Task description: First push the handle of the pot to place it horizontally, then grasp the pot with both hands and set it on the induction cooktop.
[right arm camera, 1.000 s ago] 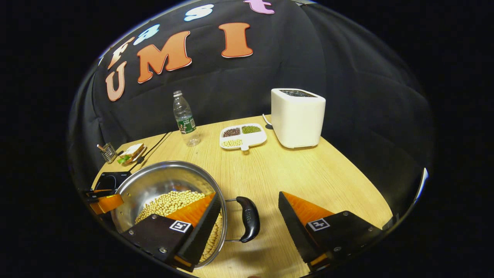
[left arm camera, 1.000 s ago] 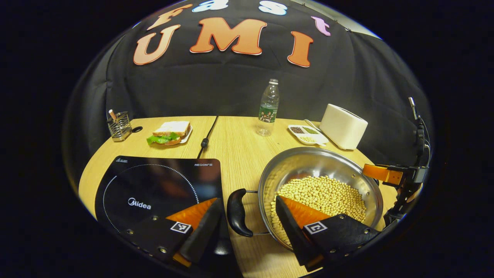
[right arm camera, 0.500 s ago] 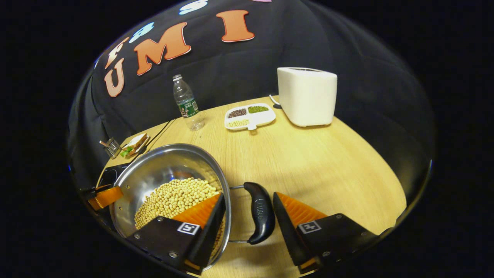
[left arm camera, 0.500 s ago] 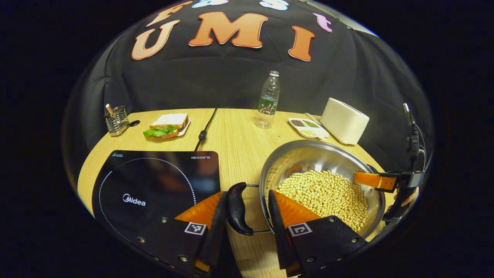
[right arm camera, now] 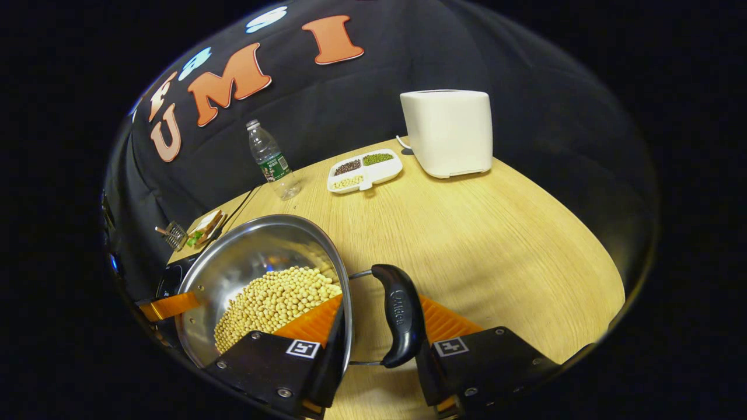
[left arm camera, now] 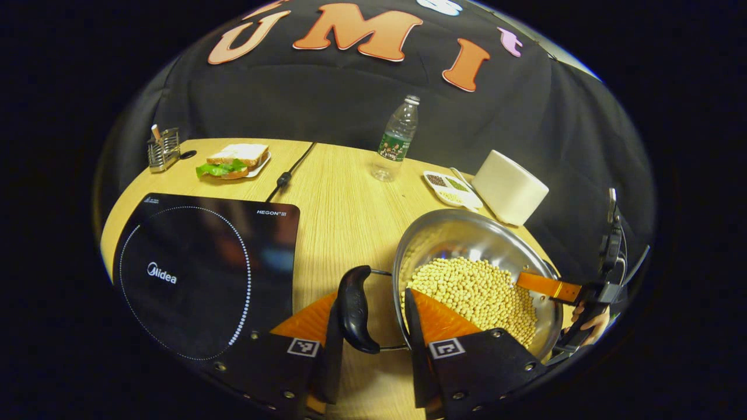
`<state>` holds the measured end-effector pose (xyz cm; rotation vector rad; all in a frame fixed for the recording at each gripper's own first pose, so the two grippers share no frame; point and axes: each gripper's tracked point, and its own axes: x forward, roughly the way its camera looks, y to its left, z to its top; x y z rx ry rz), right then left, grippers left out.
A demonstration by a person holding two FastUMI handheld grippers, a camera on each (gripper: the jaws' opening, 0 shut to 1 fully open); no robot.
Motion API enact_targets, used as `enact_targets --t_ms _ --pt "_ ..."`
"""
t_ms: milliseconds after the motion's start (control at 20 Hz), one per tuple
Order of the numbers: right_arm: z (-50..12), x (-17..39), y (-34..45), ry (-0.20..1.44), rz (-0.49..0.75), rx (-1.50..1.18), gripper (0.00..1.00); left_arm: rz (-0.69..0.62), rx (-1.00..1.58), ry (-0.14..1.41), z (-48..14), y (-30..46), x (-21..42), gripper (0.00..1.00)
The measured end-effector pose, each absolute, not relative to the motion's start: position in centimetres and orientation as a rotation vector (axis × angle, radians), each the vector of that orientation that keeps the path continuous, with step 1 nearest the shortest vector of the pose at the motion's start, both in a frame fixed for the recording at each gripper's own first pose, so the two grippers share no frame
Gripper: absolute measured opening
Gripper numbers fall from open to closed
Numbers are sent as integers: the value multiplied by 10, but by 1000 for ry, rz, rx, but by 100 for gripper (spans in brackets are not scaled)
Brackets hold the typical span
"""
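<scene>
Presently, the left tongs (left arm camera: 367,350) pinch the stainless pot's (left arm camera: 467,239) black left handle (left arm camera: 353,309); the right tongs (right arm camera: 379,350) pinch its right handle (right arm camera: 401,315). The pot, holding soybeans (left arm camera: 475,291), sits on the wooden surface (left arm camera: 344,216) beside the induction cooktop (left arm camera: 198,268); a toaster (right arm camera: 446,131) stands beyond.

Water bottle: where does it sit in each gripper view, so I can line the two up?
Left gripper view: water bottle upper centre, at the table's far edge.
Right gripper view: upper left, near the far edge.
Shared landmark: white toaster, right of the bottle in both.
</scene>
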<state>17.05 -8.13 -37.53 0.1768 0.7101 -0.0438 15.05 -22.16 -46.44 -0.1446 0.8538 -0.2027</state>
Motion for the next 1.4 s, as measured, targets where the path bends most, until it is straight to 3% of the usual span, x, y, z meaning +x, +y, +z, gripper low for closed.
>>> enact_targets --t_ms 50,150,550,1400 --pt "-372 170 -82 701 -51 189 55 -204 -142 849 -465 -222 152 44" --pt "-369 170 -79 694 -52 214 53 -206 -141 860 -466 -223 149 39" --pt "-356 160 -84 684 -71 261 48 -225 -201 866 -466 -231 141 32" --pt "-309 145 1 661 21 348 46 -168 -206 784 -381 -156 133 32"
